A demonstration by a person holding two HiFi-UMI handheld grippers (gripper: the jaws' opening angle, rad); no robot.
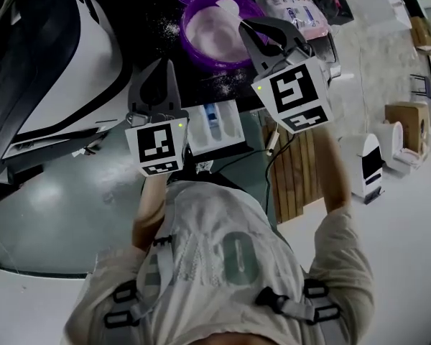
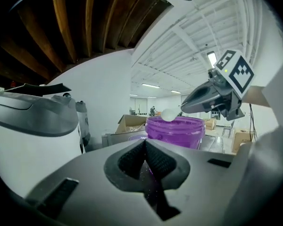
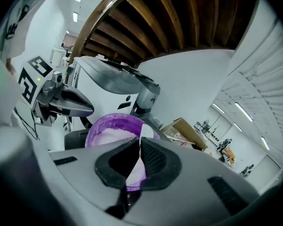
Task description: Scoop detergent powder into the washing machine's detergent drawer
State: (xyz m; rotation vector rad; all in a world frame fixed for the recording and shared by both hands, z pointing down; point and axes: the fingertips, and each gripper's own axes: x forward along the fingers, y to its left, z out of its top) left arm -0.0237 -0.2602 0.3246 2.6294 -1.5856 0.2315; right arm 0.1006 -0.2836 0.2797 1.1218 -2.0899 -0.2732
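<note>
Above the purple tub (image 1: 185, 38), the right gripper (image 1: 248, 31) pinches the scoop (image 1: 226, 7), likely light and stiff, by its thin handle. Tilting it would spill loose powder (image 1: 210, 33). Beside the tub, the left gripper (image 1: 158, 74) hangs closed and empty.

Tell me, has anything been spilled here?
Yes. White detergent powder lies scattered on the dark top around the purple tub. The right gripper's jaws hold a white scoop over it.
</note>
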